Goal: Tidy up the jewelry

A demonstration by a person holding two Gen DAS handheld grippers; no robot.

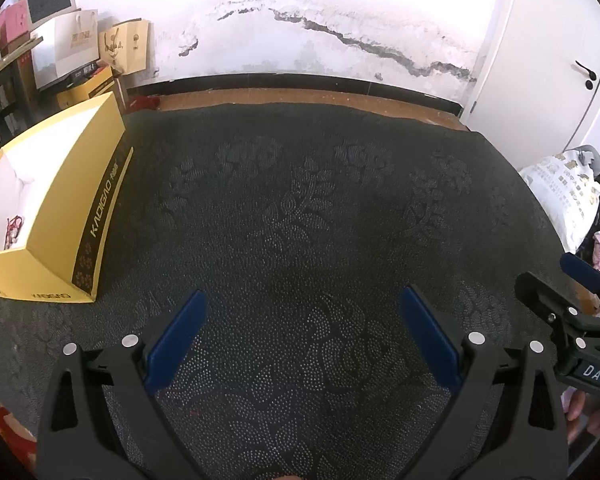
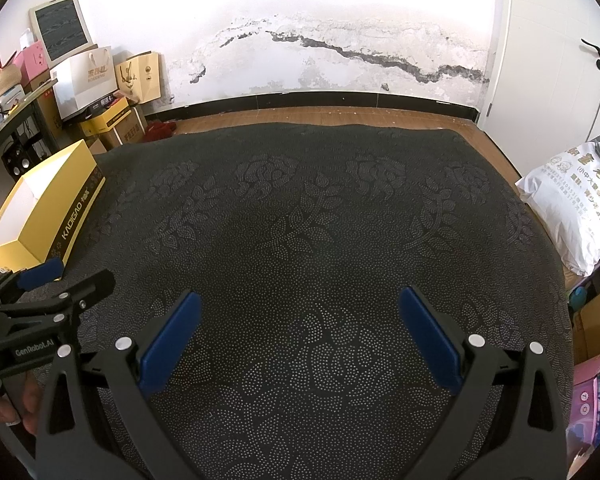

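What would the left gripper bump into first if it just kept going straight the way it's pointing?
Probably just the dark patterned cloth. The left gripper is open with nothing between its fingers, and nothing stands ahead of it. The yellow box sits off to its left, out of that line. Beyond the cloth comes the wall; depth is hard to judge.

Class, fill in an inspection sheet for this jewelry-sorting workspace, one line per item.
Surface: dark floral-patterned cloth, bare in the middle.
Job's things: open yellow box at the left edge; red jewelry item inside.
Clutter: nothing seen on the cloth.
Grippers: left tongs open, holding nothing; right tongs open, holding nothing.
Cables: nothing seen.
Surroundings: cracked white wall, white door, paper bags, printed white sack.
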